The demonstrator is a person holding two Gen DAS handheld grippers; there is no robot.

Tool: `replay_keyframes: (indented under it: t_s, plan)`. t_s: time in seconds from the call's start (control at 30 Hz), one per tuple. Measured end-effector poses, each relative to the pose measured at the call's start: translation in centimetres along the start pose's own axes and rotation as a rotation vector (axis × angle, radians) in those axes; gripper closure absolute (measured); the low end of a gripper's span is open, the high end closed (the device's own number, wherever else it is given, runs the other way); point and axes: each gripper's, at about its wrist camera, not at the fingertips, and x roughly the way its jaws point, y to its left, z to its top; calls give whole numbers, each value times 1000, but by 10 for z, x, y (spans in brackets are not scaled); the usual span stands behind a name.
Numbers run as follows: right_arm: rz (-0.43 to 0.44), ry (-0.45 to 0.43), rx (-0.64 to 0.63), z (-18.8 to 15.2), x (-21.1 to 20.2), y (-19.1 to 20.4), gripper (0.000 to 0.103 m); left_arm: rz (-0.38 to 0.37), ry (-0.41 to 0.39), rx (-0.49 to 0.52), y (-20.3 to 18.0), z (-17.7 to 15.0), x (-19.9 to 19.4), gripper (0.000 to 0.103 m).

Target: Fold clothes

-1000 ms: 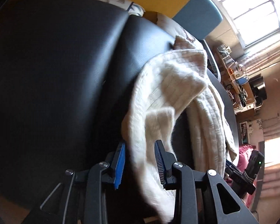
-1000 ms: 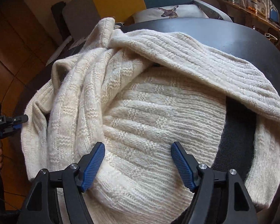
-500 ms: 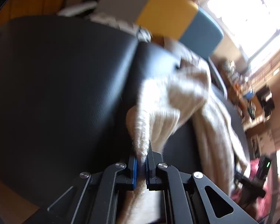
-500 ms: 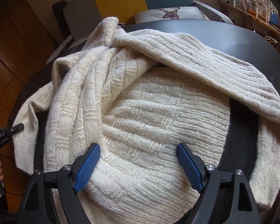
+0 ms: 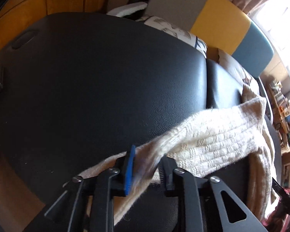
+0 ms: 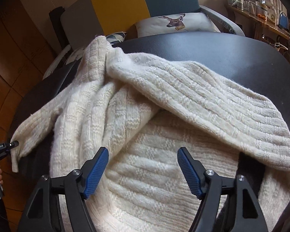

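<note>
A cream ribbed knit sweater (image 6: 164, 116) lies crumpled on a black padded table (image 6: 232, 54). One sleeve is stretched out to the left across the table (image 5: 212, 135). My left gripper (image 5: 147, 166) has its jaws a little apart with the sleeve's cuff lying between them. My right gripper (image 6: 143, 164) is open and hovers over the sweater's body, holding nothing. The left gripper also shows at the left edge of the right wrist view (image 6: 2, 147), at the sleeve's end.
A grey, yellow and blue chair back (image 6: 125, 5) and a deer-print cushion (image 6: 176, 22) stand behind the table. Cluttered shelves (image 6: 261, 9) are at the far right. Wooden floor (image 5: 13, 27) lies beyond the table's left edge.
The left gripper closed on the sleeve cuff, pulled it out to the left across the table, and has now opened a little. The right gripper stayed open and rose slightly.
</note>
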Motion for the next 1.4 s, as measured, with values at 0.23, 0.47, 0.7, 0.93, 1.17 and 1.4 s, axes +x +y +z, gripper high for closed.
replay_keyframes:
  t_s: [0.23,0.47,0.7,0.93,1.17,1.4]
  plan:
    - [-94,-109,-156,47,1,20,27,97,-136,-13,5,-14,-33,52]
    - [-280,-20,-417,71,63,56,68,-179,-30,113,-60,-20,5,52]
    - [-356,-51,-314,108,67,19,95,-179,84,263,-147,-19,68,52]
    - [-424,-68,-194,145,75,-21,95,-136,99,289,-153,-8,88,51]
    - [-432,29,-48,146,106,-67,90,-117,111,277,-154,9,104,47]
    - [-215,-80,-15,118,35,-56,78,-324,108,179,-147,1,62,47]
